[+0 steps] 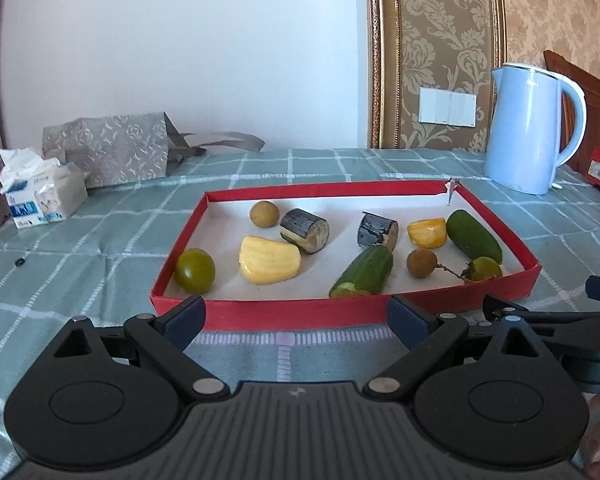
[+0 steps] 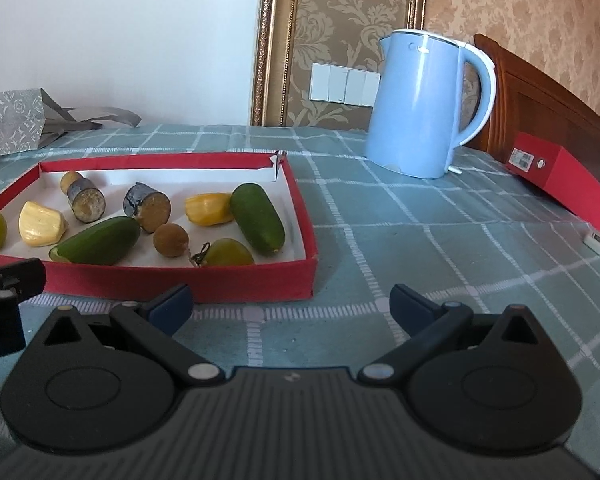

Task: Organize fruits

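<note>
A red tray (image 1: 292, 314) (image 2: 256, 280) on the checked cloth holds several pieces of produce. In it lie two green tomatoes (image 1: 195, 271) (image 1: 485, 269), two yellow jackfruit pieces (image 1: 269, 260) (image 1: 427, 233), two dark sugarcane chunks (image 1: 305, 231) (image 1: 378, 231), two cucumber pieces (image 1: 364, 273) (image 1: 474, 236) and two brown longans (image 1: 264, 213) (image 1: 421, 263). My left gripper (image 1: 296, 316) is open and empty just in front of the tray's near wall. My right gripper (image 2: 290, 304) is open and empty in front of the tray's near right corner.
A light blue kettle (image 1: 530, 128) (image 2: 428, 104) stands behind the tray to the right. A red box (image 2: 564, 178) lies at the far right by the wooden headboard. A tissue pack (image 1: 40, 196) and a grey patterned bag (image 1: 108, 148) sit at the back left.
</note>
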Tool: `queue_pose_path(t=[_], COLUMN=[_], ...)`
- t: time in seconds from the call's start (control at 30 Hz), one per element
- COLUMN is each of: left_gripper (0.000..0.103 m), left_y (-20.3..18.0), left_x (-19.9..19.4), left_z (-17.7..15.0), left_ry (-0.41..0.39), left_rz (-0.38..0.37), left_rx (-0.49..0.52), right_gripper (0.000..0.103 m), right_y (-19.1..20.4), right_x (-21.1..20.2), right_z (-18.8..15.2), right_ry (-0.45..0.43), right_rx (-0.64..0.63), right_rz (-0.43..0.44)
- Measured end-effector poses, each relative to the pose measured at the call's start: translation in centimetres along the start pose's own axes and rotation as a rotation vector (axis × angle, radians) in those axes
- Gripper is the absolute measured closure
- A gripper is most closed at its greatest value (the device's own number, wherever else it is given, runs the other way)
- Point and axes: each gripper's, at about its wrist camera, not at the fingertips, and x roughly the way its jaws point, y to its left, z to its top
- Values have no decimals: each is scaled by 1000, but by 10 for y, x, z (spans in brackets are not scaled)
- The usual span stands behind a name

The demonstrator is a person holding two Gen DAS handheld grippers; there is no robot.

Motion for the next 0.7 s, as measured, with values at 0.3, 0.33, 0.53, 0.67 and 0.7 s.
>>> queue_pose_path(t=[0.3,0.33,0.53,0.67,0.7], left_gripper=[6,6,6,6,6], left_y=[-1,-3,-4,-2,0], left_x=[-3,-3,-1,3,4], left_z=[-3,-4,-5,-6,-6], left_ry=[-44,-47,-40,-17,-3], left_rz=[44,49,61,49,42], left_rx=[37,51,61,54,41], right_gripper=[0,0,0,0,0], right_y=[-1,-1,2,3,3], right_x=[-1,-1,-2,0,0], right_z=[0,0,0,-1,-1], right_ry=[-5,-7,-9,4,5], right_rx=[10,12,11,7,7], right_rz=[2,7,28,42,43])
